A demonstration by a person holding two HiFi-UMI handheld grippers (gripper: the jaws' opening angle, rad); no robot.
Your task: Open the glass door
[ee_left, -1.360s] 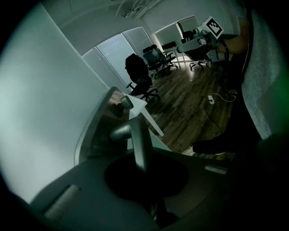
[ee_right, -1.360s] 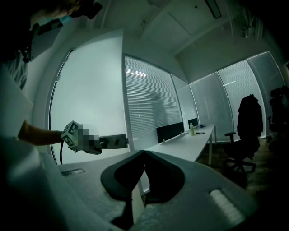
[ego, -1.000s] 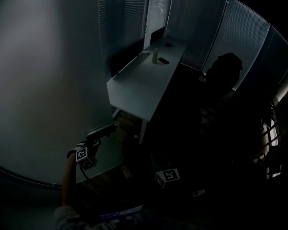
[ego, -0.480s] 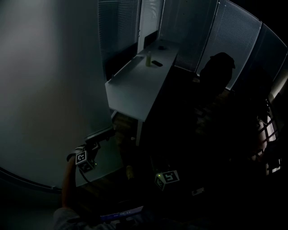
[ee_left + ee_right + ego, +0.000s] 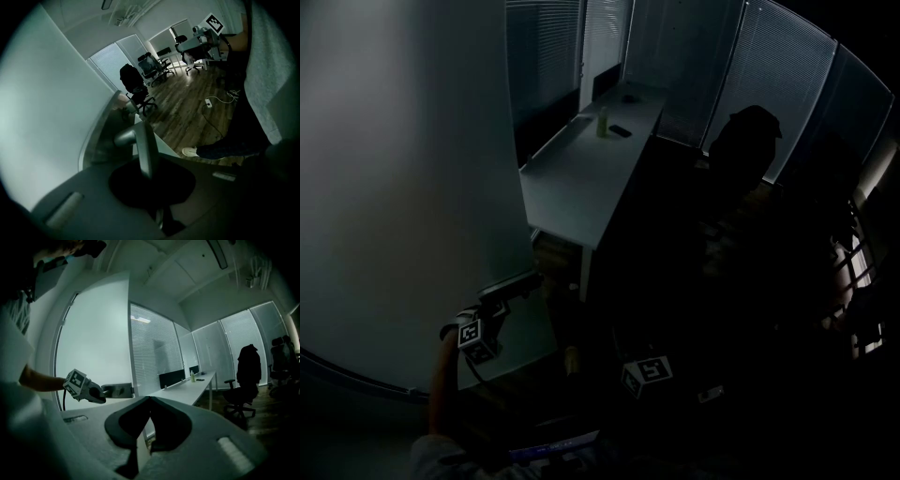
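Note:
The frosted glass door fills the left of the head view, its free edge running down to a metal lever handle. My left gripper is shut on that lever; in the left gripper view the lever runs straight between the dark jaws. The right gripper view shows the left gripper at the handle plate on the door. My right gripper hangs apart to the right of the door, jaws shut on nothing; only its marker cube shows in the dark head view.
A long white desk with a bottle stands just past the door's edge. A chair with a dark jacket sits right of it. Blinds cover the far windows. Office chairs and wood floor lie behind me.
The door's edge has shifted right across the blinds and the desk's end. My left gripper, still on the handle, has slid a little lower in the head view.

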